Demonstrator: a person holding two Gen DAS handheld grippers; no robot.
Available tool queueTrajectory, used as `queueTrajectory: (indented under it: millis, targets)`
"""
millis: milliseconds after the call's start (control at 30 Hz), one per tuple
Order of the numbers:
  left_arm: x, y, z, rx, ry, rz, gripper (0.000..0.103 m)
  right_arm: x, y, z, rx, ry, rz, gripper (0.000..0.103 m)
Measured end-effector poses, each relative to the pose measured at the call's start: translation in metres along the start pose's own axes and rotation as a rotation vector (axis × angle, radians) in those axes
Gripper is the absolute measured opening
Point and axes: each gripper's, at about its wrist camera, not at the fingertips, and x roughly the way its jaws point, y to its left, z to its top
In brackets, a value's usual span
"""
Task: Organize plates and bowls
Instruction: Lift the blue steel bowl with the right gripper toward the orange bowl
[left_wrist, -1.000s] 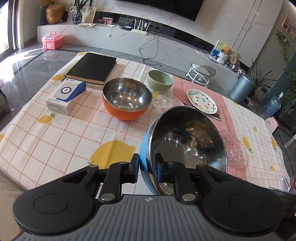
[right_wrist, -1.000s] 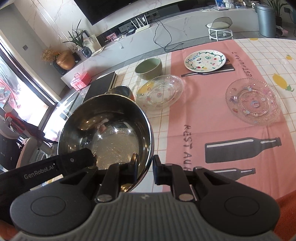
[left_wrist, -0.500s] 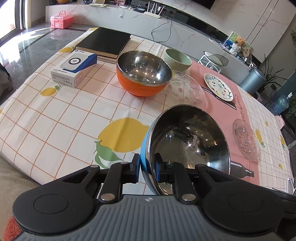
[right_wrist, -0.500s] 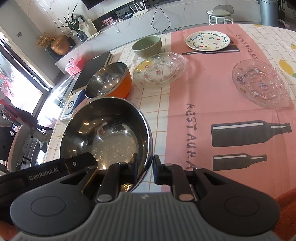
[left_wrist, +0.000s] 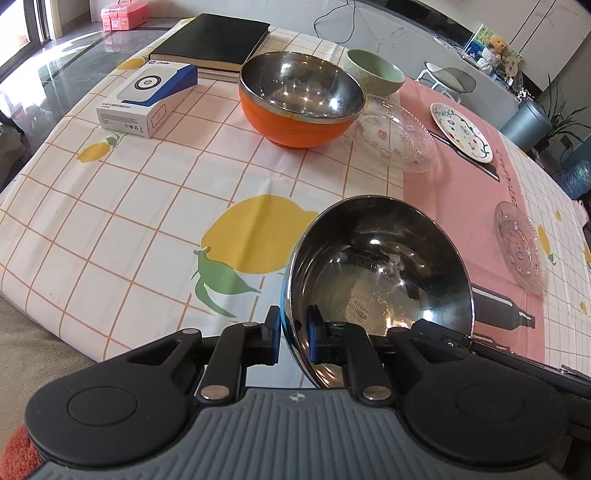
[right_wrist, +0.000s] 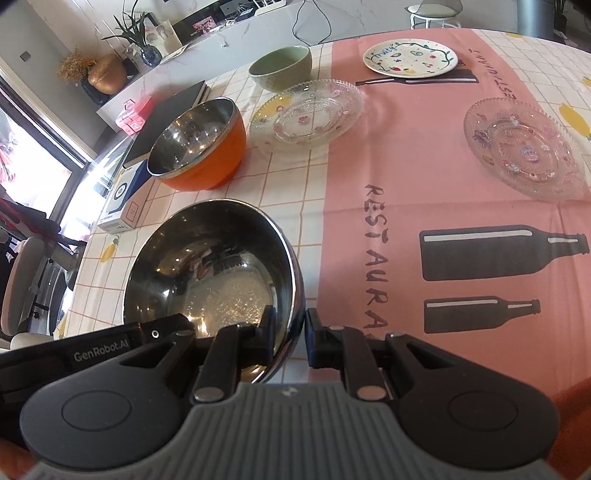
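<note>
Both hand-held grippers clamp opposite rim edges of one blue steel bowl (left_wrist: 376, 266): left hand-held gripper (left_wrist: 293, 334), right hand-held gripper (right_wrist: 290, 338). Held just above the bench (left_wrist: 110, 206), the bowl stays balanced, likely bound for the orange bowl (left_wrist: 299, 98) beyond.

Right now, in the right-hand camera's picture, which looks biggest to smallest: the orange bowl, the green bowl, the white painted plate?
1. Orange bowl, clearly largest.
2. and 3. White painted plate and green bowl look about alike; both sit far from the camera, so I won't rank them.
</note>
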Motion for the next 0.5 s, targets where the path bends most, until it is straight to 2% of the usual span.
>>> queueTrajectory:
  millis: [233,500]
  targets:
    - [0.008,0.002,0.002,-0.006,0.045,-0.010,0.016,0.007,-0.005,0.001,0.029,0.039,-0.004,0.015]
    - [0.013,0.004,0.003,-0.024,0.081,-0.023,0.026,0.010,-0.004,0.001,0.031,0.057,-0.004,0.018]
